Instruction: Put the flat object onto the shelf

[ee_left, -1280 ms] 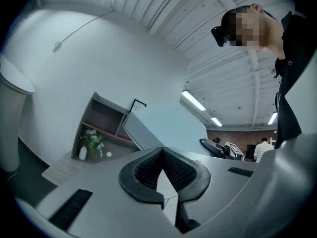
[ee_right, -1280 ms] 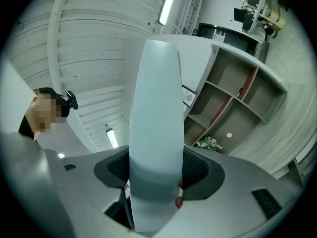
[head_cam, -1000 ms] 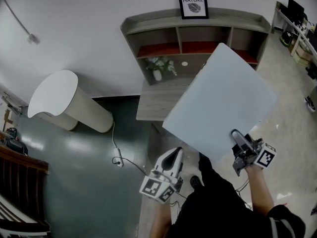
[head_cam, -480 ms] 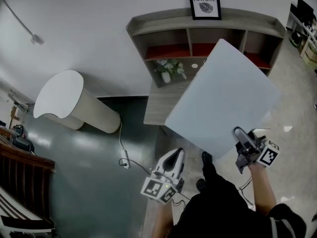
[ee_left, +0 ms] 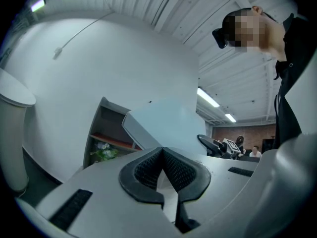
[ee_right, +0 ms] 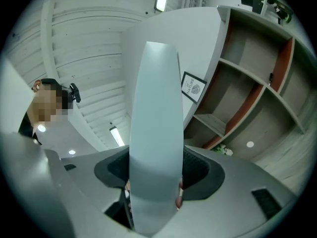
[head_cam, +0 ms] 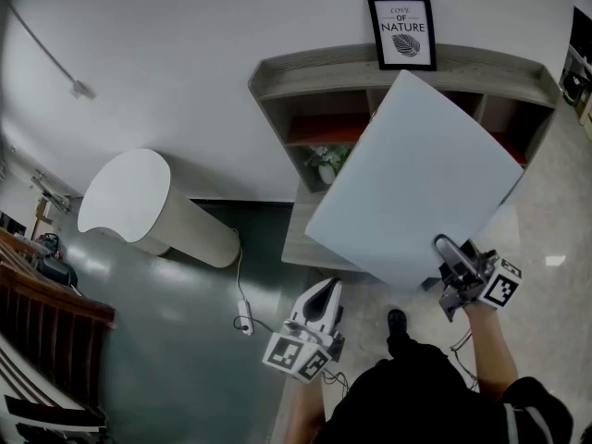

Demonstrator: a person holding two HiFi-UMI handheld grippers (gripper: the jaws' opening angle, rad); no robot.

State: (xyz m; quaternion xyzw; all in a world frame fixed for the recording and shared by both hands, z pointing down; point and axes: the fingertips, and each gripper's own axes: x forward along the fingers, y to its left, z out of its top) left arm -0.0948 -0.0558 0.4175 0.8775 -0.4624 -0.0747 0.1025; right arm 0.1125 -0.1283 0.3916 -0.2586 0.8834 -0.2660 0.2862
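While the right gripper [head_cam: 450, 257] pinches one lower corner of the flat white board [head_cam: 416, 178], the panel is tilted in mid-air before the grey shelf unit [head_cam: 310, 72], hiding part of it. The left gripper [head_cam: 324, 289] hovers below, jaws pressed together on nothing. Held by a single corner, the wide board could swing, slip, or knock the framed print [head_cam: 404, 31] off the top.

The flat object [head_cam: 416, 183] looks smooth and matt, like pale board. The shelf [head_cam: 314, 67] shows grey wood grain. At eight o'clock the floor [head_cam: 176, 340] is dark green and glossy.
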